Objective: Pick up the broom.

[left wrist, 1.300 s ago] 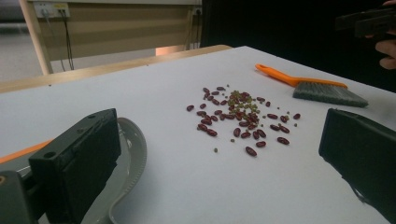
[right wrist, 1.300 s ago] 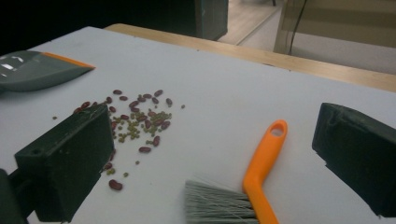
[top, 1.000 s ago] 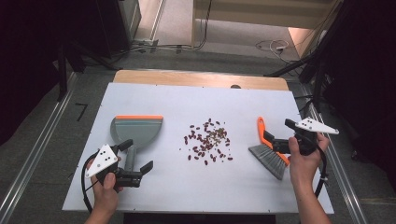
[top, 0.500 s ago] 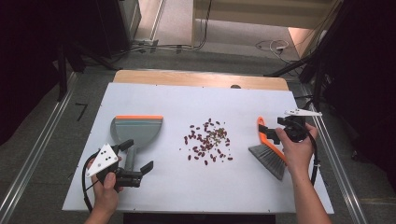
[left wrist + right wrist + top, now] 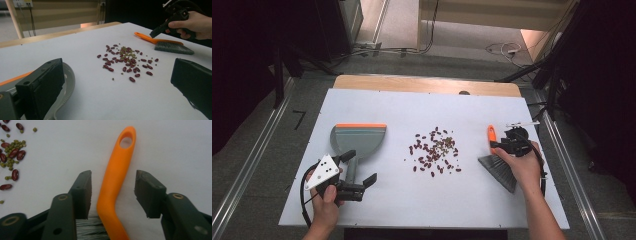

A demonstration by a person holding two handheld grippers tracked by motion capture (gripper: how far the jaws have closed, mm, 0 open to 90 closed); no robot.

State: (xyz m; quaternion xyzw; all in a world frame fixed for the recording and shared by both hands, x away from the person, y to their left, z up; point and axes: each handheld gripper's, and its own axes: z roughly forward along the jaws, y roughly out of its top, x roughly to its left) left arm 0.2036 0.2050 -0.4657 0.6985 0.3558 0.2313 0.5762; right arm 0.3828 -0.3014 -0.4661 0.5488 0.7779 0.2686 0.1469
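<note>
Here, one dustpan (image 5: 357, 140), one pile of beans (image 5: 435, 150) and one brush (image 5: 499, 162) lie on the white table (image 5: 422, 107), with two grippers at work. Taking the pile of beans as the landmark: the dustpan lies well to its left, grey with an orange front lip, and holds no beans that can be seen. Its handle points back toward the person, and the left gripper (image 5: 362, 172) lies level beside that handle with its jaws spread wide and nothing between them; the left hand (image 5: 326, 200) holds it just above the table. The beans themselves are loose on the table, dark red ones mixed with small green ones. To the right of the beans lies the brush, grey bristles toward the person, orange handle pointing away. The right gripper (image 5: 112, 195) tilts down over that handle; its jaws have just been closing and stand either side of it, the left pad close, the right one still apart.
</note>
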